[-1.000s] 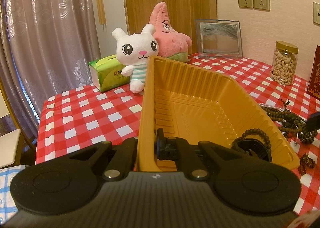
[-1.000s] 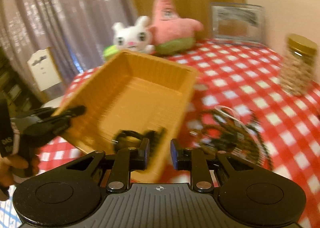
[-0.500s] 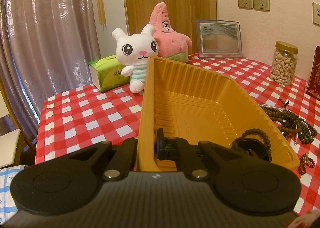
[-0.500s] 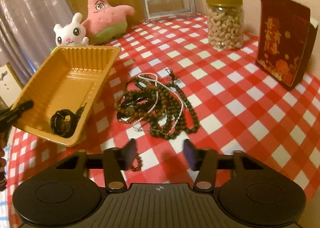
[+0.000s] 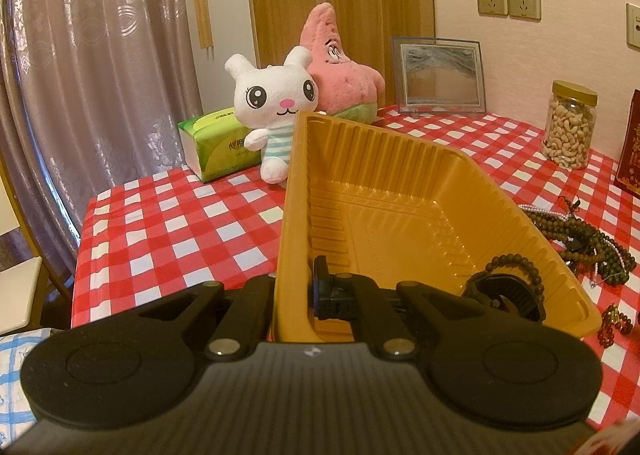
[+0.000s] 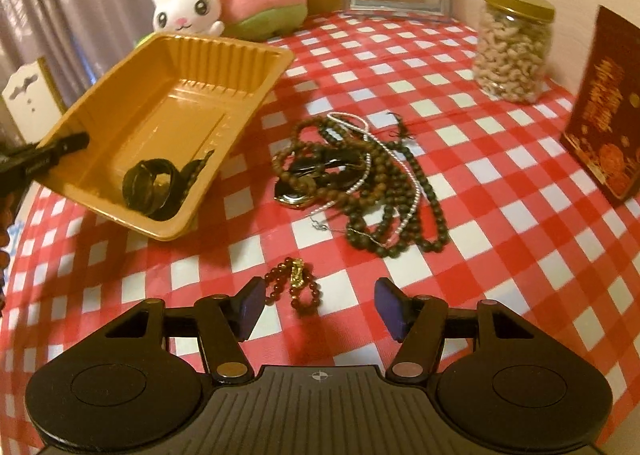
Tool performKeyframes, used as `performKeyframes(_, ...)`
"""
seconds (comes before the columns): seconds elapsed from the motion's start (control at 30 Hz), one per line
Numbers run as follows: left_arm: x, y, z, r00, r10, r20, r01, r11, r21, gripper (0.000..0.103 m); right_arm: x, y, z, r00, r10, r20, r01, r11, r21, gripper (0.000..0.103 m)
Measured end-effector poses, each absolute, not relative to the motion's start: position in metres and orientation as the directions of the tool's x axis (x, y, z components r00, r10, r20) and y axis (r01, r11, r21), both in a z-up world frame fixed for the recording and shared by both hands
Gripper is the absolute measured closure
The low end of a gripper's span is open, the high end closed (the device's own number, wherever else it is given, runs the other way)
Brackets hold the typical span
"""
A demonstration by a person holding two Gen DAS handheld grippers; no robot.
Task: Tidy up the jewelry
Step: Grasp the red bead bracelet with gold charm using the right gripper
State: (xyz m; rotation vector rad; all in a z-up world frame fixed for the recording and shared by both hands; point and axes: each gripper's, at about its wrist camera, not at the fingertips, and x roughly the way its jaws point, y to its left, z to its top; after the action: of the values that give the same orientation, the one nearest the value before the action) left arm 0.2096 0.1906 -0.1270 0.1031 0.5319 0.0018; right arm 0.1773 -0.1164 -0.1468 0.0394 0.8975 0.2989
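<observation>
Meanwhile, the left gripper [image 5: 294, 295] clamps the tilted orange tray [image 6: 168, 103] by its rim; the right gripper [image 6: 316, 305] hangs apart over a red bead bracelet [image 6: 294, 283].

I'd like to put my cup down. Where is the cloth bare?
Bare checked cloth lies between the tangled bead necklaces and the nut jar, and before the green tissue pack. It is crowded around the tilted orange plastic tray and the small red bracelet.

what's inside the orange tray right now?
In the orange tray: a black band and a dark bead bracelet at its low end. Its wall hides that corner's floor in the left view.
</observation>
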Motion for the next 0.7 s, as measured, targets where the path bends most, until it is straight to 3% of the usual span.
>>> performKeyframes(0.13,0.210,0.191,-0.127,0.861,0.028,-0.507,0.026,0.995,0.099,0.100,0.182,-0.107,-0.153,0.585,0.275,-0.763,-0.289,0.950,0.121,0.043)
performKeyframes(0.37,0.210,0.191,-0.128,0.860,0.028,-0.509,0.027,0.995,0.099,0.100,0.190,-0.089,-0.166,0.578,0.267,-0.771,-0.353,0.934,0.059,0.053)
performKeyframes(0.5,0.210,0.192,-0.128,0.860,0.028,-0.510,0.027,0.995,0.100,0.100,0.192,-0.082,-0.172,0.579,0.245,-0.777,-0.375,0.927,0.013,0.068)
performKeyframes(0.7,0.210,0.192,-0.128,0.860,0.028,-0.510,0.027,0.995,0.101,0.100,0.194,-0.080,-0.174,0.587,0.239,-0.774,-0.380,0.925,-0.003,0.078)
